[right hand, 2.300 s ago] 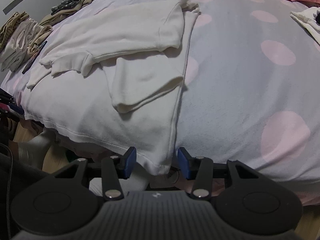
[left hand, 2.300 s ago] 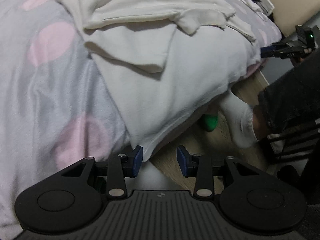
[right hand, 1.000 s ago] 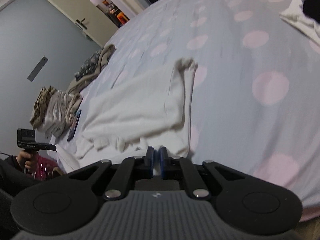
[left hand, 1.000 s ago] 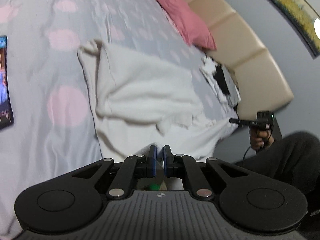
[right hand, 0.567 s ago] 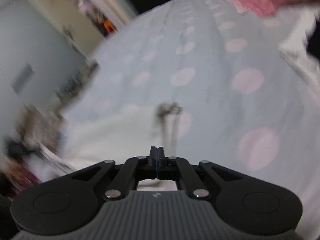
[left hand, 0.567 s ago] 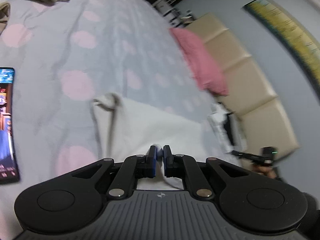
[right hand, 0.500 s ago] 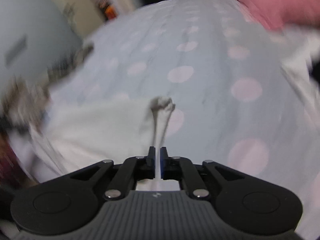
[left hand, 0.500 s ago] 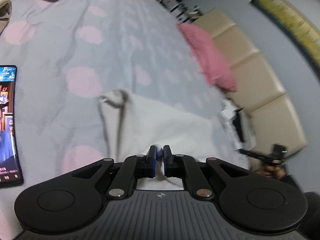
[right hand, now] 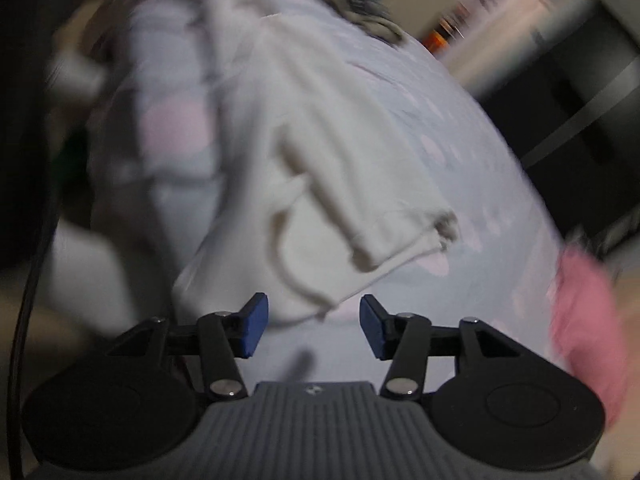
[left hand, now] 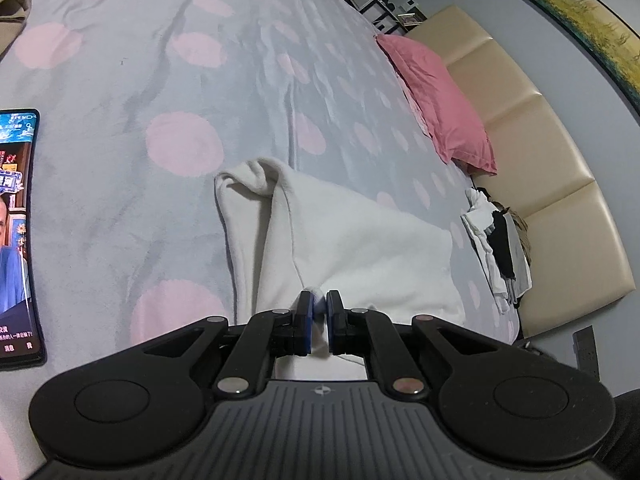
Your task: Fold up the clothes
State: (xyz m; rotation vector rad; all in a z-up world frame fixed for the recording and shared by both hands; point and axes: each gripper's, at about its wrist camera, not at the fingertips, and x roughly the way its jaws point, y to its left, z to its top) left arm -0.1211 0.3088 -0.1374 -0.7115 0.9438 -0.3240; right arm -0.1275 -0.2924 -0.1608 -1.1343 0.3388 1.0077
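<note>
White, soft knit garment [left hand: 360, 240] lies part-folded on the grey pink-dotted bedspread [left hand: 120, 184], light and limp, best taken at hems or corners: left gripper [left hand: 318, 314] pinches its near edge, right gripper [right hand: 308, 326] gapes empty.

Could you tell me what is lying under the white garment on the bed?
The white garment lies on a grey blanket with pink dots, which shows all round it. The left gripper pinches its near edge. Whatever sits beneath the garment's folded layers is covered.
</note>
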